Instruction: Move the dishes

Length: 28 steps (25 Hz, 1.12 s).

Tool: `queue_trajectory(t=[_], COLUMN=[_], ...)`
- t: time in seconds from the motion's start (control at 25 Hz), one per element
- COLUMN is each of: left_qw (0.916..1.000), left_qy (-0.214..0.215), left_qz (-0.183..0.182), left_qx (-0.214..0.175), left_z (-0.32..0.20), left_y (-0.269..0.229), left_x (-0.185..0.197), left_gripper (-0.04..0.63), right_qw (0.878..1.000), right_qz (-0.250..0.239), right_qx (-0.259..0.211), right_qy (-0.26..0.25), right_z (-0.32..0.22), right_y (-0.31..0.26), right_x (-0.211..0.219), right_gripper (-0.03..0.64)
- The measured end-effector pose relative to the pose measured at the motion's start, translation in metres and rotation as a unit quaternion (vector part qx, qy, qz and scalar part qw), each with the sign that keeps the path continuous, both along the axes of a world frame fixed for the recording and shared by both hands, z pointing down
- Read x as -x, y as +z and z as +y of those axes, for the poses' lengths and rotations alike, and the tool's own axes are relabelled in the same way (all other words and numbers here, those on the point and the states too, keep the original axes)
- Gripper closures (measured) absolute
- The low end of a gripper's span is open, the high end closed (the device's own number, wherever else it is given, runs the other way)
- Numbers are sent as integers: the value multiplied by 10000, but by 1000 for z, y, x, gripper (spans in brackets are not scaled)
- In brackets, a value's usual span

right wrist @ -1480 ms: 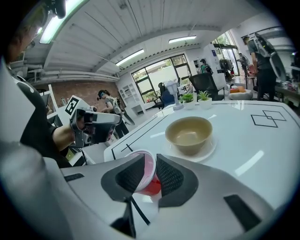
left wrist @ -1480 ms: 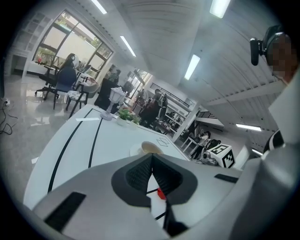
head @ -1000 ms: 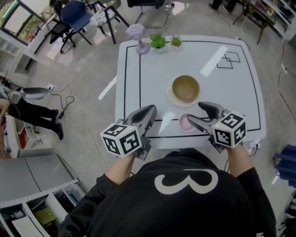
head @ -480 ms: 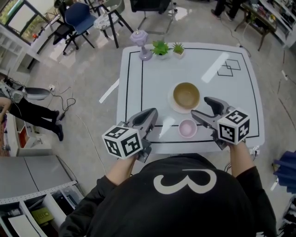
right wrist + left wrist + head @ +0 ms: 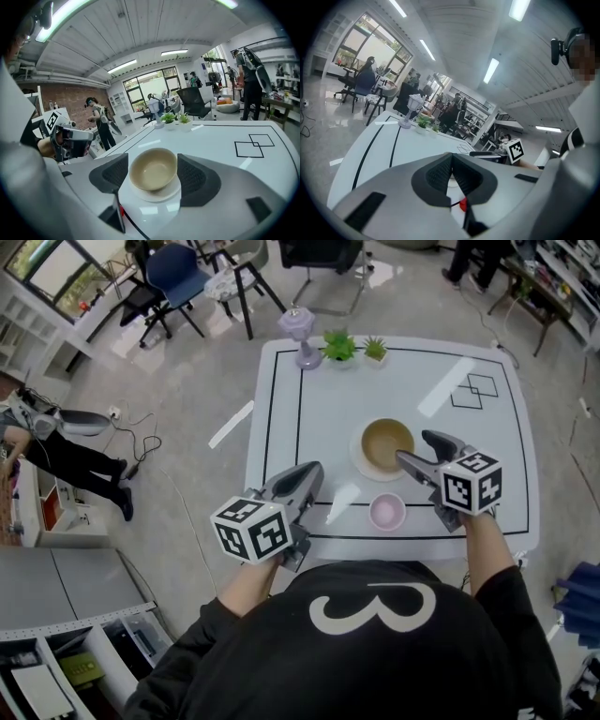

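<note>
Dishes: we've got a tan bowl sitting in a white plate, right of the middle of the white table, and a small pink dish nearer us, just inside the black border line.
Right gripper: it's at the bowl's right side with the jaws apart. They've just been closing a touch, the bowl is framed between them, and the pads aren't on it.
Left gripper: its jaws are together on nothing, and it hangs over the table's near left edge, well apart from both dishes.
Step in hand: we'd call this the approach to the bowl and plate. Nothing is gripped and nothing is lifted, so the task looks barely started.
Next move: we need the right jaws low enough to straddle the bowl's rim or wall before they close.
Watch for: the bowl rests loose on the plate, so a sideways nudge could slide the pair.
Pink dish: we judge it comes later.
</note>
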<state>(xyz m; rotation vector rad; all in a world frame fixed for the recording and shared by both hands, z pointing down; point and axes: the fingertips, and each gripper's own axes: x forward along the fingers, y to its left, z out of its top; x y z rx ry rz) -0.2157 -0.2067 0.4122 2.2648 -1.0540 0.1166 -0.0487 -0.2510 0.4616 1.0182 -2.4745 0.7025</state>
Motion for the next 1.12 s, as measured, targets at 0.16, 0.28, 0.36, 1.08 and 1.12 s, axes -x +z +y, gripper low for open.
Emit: queue_trajectory(t=[0.16,0.28,0.36,1.08,1.12], left_qw=[10000,9999,9999,9992,9992], left_qy=[-51,-88,-124,-161,-149], left_qz=[6,7,14,-360,-362], left_qx=[17,55,88,-75,-73], left_z=[-1,-1,-1,-2,-1], left_y=[1,3,6,10,10], left_x=[3,6,9,19,19], left_gripper=[592,592,592,592,592], right_qw=[9998,9994,9986,9881,9877], right_qz=[155,97,123,240,270], right_qx=[127,294,418,887,865], right_qy=[11,154,287,1237,1275], right_z=[-11,-20,-27,-43,-44], right_y=[17,27,37,72,72], right_x=[3,4,2,-13,-14], right_gripper=[313,321,330,565,580])
